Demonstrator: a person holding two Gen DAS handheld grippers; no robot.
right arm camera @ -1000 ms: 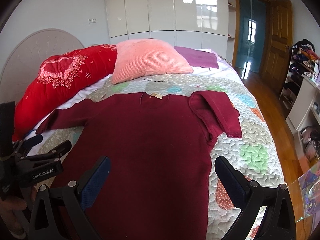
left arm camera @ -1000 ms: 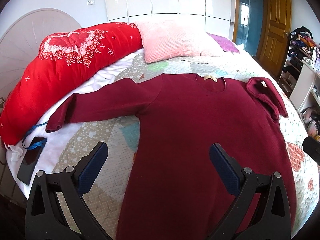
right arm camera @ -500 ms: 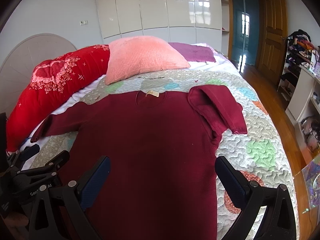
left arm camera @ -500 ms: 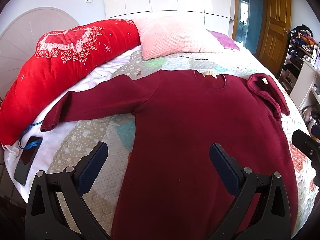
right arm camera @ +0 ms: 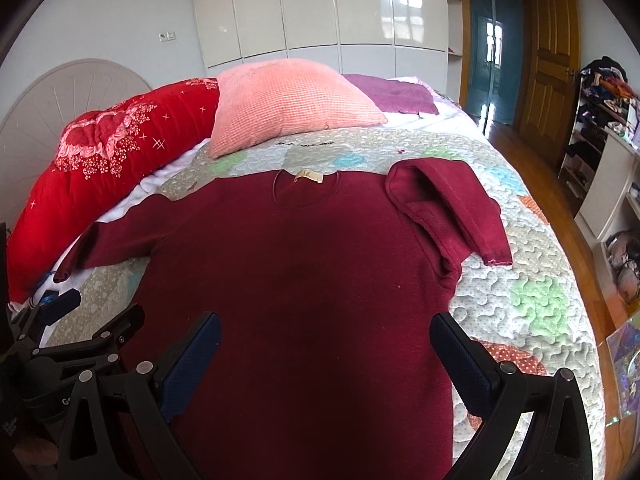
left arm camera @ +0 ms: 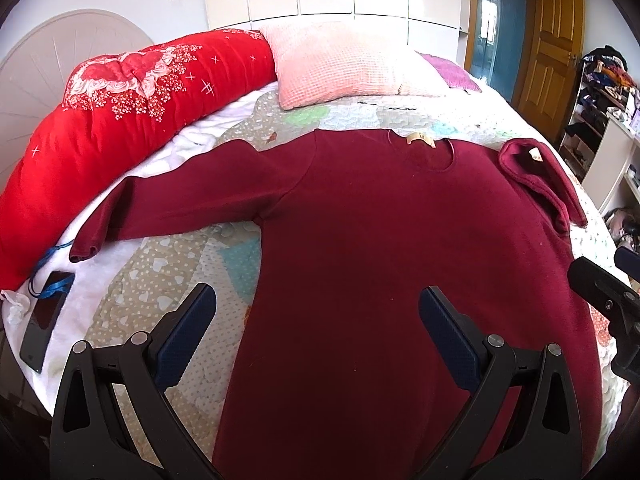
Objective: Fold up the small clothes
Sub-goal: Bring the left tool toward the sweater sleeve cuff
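Maroon sweater (left arm camera: 400, 264) — flat on the quilted bed (right arm camera: 520, 312), collar toward the pink pillow (right arm camera: 288, 100). Right sleeve (right arm camera: 448, 204) folded; left sleeve (left arm camera: 180, 204) outstretched. Left tongs (left arm camera: 316, 312), right tongs (right arm camera: 324, 332): wide, empty. Advice: grip the cuff, fold inward — smooth.

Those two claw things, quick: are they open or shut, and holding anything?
Left gripper: open, holding nothing, above the dark red top.
Right gripper: open, holding nothing, above the same top.
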